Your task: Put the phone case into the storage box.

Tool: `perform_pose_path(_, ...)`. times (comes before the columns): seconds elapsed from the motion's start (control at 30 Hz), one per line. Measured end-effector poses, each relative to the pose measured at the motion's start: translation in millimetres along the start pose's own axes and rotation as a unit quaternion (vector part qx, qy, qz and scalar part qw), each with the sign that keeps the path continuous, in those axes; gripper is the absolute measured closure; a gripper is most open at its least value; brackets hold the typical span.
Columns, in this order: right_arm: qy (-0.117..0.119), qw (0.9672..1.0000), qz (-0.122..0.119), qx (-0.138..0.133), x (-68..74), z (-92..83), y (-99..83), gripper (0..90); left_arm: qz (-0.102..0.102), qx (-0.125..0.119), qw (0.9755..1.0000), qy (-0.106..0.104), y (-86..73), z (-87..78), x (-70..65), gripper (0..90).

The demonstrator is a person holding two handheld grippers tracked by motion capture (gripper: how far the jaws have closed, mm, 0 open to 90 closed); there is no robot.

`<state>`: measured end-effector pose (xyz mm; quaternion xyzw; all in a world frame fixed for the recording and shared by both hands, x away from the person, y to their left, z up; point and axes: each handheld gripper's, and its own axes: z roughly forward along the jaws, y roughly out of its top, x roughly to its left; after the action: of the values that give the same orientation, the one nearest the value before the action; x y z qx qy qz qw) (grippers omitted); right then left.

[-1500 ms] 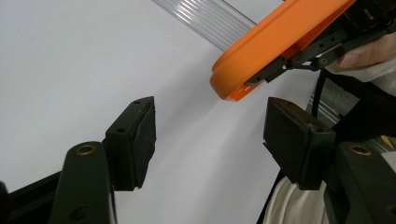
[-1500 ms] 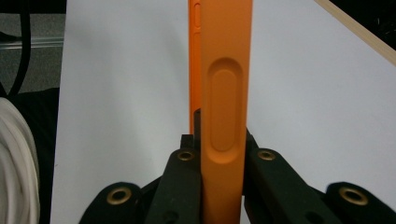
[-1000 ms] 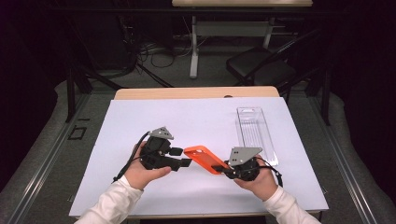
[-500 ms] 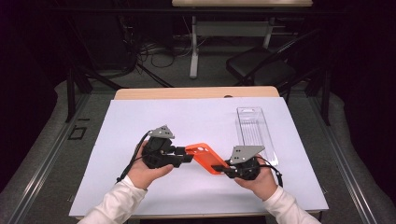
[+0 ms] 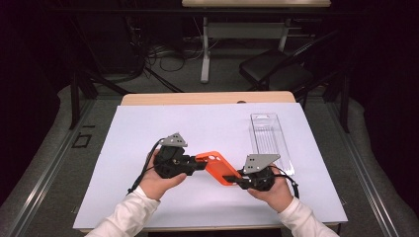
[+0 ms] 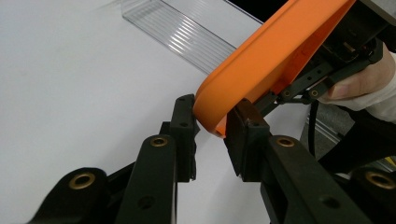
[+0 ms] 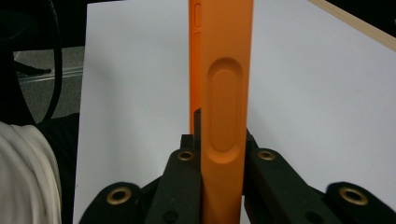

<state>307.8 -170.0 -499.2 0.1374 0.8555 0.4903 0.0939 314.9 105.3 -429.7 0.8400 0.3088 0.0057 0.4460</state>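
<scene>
So we've got the orange phone case (image 5: 217,167) up off the worktop (image 5: 148,123), mid-frame, clamped in the right tool (image 5: 236,177) at its lower-right end. The left tool (image 5: 200,164) has just been closing around the other end, which sits between its jaws. The clear plastic package (image 5: 271,140), upper right, sits empty, so putting the case in there looks like what's left.

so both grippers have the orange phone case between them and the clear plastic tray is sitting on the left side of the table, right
Not quite: the clear plastic tray lies on the right side of the table, beyond the right gripper, as the high view shows. The orange phone case is indeed between both grippers, the left gripper at its other end.
</scene>
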Motion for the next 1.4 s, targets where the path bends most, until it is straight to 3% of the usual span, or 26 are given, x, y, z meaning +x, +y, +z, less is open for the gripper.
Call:
perform_pose_path(0.17, 0.000, 1.0000, 0.000, -0.001, 0.0, -0.2, -0.2, 86.6, -0.004, -0.006, 1.0000, 0.001, -0.7, -0.2, 0.6, 76.5)
perform_pose_path(0.37, 0.004, 1.0000, 0.000, -0.003, 0.4, 0.3, 0.0, 86.6, -0.026, -0.006, 0.9996, -0.007, -1.2, -1.7, 1.5, 77.9)
perform_pose_path(0.6, 0.004, 1.0000, -0.001, -0.005, 0.4, 0.2, -0.1, 86.6, -0.057, -0.010, 0.9982, -0.016, -1.7, -2.4, 2.5, 80.8)
perform_pose_path(0.63, 0.003, 1.0000, -0.001, -0.005, 0.4, 0.1, 0.0, 86.6, -0.070, -0.009, 0.9973, -0.019, -1.3, -2.2, 3.2, 81.0)
perform_pose_path(1.07, 0.003, 1.0000, -0.002, -0.006, -0.1, -0.2, 0.0, 86.5, -0.096, -0.008, 0.9949, -0.032, -0.6, -2.0, 6.4, 82.0)
perform_pose_path(1.4, 0.004, 1.0000, 0.002, -0.007, 0.4, 0.1, 0.3, 86.3, -0.098, -0.007, 0.9945, -0.036, 0.0, -2.5, 7.3, 82.7)
